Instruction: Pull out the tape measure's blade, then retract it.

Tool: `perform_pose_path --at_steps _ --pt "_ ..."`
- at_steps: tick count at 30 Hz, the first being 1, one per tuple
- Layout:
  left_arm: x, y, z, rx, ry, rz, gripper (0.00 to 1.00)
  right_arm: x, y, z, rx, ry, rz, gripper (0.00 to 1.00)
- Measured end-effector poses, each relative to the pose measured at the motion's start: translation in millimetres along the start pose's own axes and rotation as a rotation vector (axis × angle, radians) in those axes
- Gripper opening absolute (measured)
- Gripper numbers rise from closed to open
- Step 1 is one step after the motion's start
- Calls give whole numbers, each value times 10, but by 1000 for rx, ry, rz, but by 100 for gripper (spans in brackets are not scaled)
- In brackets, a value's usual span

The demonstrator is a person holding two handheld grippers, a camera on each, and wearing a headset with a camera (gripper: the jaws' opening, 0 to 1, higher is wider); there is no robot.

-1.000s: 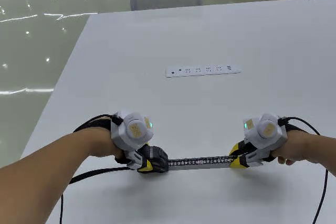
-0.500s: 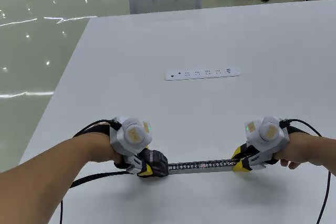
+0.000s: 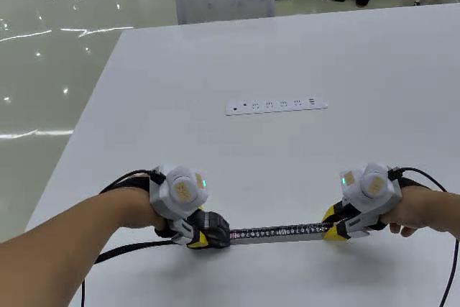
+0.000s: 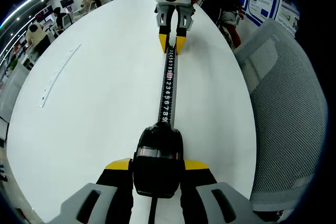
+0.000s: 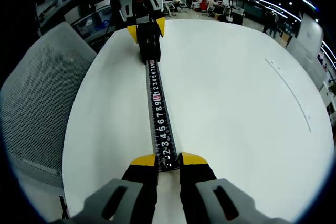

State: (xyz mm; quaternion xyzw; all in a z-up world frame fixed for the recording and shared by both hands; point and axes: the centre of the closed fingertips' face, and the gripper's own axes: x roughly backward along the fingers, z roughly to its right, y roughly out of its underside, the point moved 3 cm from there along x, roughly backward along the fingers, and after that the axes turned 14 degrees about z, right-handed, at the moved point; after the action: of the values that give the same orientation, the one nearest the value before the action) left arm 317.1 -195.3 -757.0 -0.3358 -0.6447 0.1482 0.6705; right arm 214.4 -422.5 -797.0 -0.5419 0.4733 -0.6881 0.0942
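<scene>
**Blade drawn out between the two grippers: hold the line straight**

The tape measure [image 4: 159, 158] lies near the front edge of the white table [image 3: 287, 48]. Its black case is clamped between the jaws of the left gripper [image 3: 195, 234], which are closed to the width of the case. The blade [image 3: 277, 233] runs straight out from it to the right, low over the tabletop. The right gripper [image 3: 331, 223] pinches the blade's end, jaws almost together with only the tip between them (in the right gripper view the lowest numbers sit right at the yellow tips).

The pull-out looks to be the step in hand, or close to its end. To do it well, I'd judge the right gripper should travel along the blade's own line, neither lifting nor twisting, so the strip does not buckle. The left needs only to hold the case flat. For the return, let the blade in slowly and not let go of it.

Both forearms come in low from the sides, and the grippers point toward each other, level with the table. A power strip [image 3: 277, 106] lies well beyond them.
</scene>
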Motion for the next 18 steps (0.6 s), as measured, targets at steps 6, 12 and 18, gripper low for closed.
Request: perform_pose_path --at_steps 6,12,18 --pt "-3 2 -5 1 1 -3 31 33 21 6 4 -3 -2 13" --pt "1 6 -8 1 1 -3 31 47 35 21 6 -3 -7 13" --pt "1 9 -15 2 -1 -1 31 75 65 35 0 -1 -9 13"
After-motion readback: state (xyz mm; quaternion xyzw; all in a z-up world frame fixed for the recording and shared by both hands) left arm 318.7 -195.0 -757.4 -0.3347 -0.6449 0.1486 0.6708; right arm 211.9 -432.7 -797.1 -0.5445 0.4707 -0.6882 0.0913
